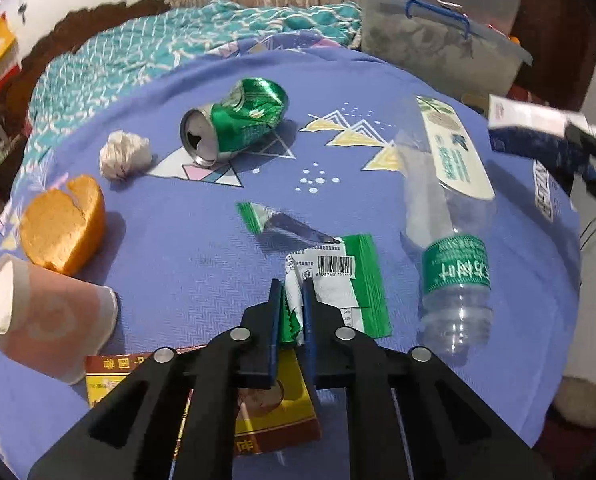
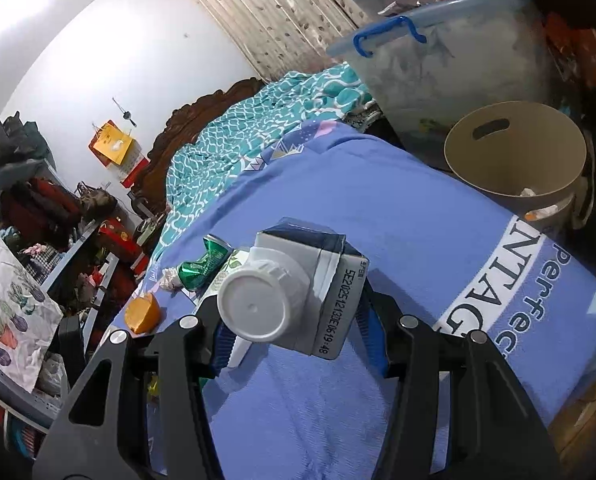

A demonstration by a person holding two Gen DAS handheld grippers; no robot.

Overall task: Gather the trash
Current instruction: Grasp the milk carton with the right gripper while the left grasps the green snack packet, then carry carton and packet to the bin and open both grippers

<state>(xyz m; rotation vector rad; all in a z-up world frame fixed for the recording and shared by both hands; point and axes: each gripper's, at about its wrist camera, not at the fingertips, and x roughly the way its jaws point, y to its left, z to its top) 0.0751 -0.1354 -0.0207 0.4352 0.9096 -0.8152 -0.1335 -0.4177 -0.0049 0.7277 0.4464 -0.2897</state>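
**Gripping trash on the blue bedspread with both grippers**

Pinching the near edge of a green-and-white wrapper [image 1: 338,280], the left gripper [image 1: 291,312] has its jaws clenched tight on the foil, which lies flat on the blue bedspread [image 1: 178,248]. Around it lie a crushed green can [image 1: 234,120], a crumpled paper ball [image 1: 124,155], an orange peel [image 1: 64,224], a paper cup [image 1: 46,316] on its side, a clear plastic bottle [image 1: 446,216] and, under the gripper, a red-and-yellow box [image 1: 102,376]. The right gripper [image 2: 298,344] grasps a small carton [image 2: 322,276] with a white screw cap, held above the bedspread. Beyond it, off the bed's edge, stands a tan bin [image 2: 514,152] with scraps inside, beside a clear storage tub [image 2: 458,72].
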